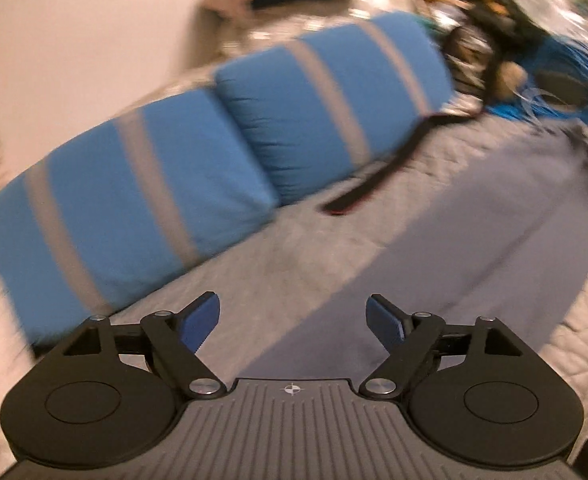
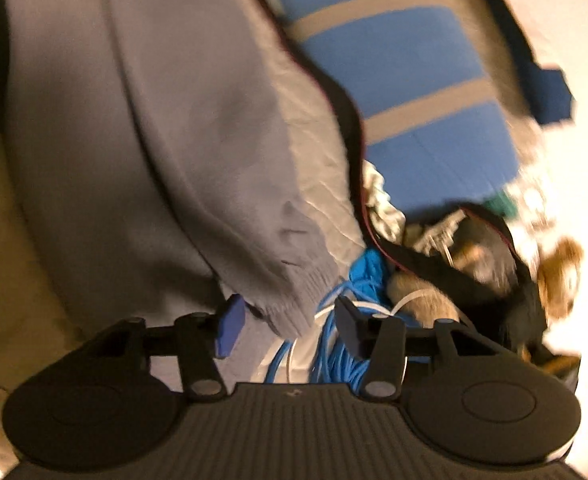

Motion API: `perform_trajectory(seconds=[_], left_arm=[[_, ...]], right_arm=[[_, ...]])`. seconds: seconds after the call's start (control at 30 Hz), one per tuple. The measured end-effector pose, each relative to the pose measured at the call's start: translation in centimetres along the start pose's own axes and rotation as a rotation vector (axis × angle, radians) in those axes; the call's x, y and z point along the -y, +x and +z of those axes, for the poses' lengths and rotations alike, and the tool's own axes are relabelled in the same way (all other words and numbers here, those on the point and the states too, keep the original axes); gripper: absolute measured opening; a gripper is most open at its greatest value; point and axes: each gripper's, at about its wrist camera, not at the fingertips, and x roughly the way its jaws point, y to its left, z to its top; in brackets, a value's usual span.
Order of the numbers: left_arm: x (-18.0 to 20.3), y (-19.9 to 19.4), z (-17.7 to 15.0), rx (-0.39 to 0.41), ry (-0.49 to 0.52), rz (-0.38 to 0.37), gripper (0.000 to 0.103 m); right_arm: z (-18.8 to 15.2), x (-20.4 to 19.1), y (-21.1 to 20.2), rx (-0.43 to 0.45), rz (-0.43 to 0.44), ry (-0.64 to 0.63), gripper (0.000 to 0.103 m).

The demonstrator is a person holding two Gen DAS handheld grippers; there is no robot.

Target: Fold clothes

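Grey sweatshirt (image 2: 142, 140) lies spread on the bed (image 1: 573, 340), its ribbed cuff (image 2: 294, 300) reaching down between the fingers of the right hand-held gripper (image 2: 290, 328) — the jaws stand apart and do not press it. Blue cords (image 2: 333, 352) are bunched just beside the cuff. The left hand-held gripper (image 1: 292, 322) is spread wide over the quilt, nothing between its blue pads (image 1: 200, 320) — two blue striped cushions (image 1: 313, 100) lie beyond.

— Any room by the blue cushions (image 1: 134, 208)?
— Bare bed cover (image 1: 301, 272) in front of them. Past their right end, a black strap (image 1: 377, 172), blue cables (image 2: 345, 344) and clutter block passage.
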Motion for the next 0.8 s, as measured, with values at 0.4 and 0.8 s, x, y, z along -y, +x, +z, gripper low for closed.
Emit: perform_trajectory(seconds=[0.4,0.8], left_arm=[[14.5,6.6,3.5,0.021,0.413,-0.144,0.080],[19.9,10.4,3.5,-0.021,0.786,0.013,0.002]], right_arm=[[1.6,4.8,0.0,0.077,-0.005,-0.055,0.010],[1.5,8.4,-1.1,0.141,-0.140,-0.013,0.010]])
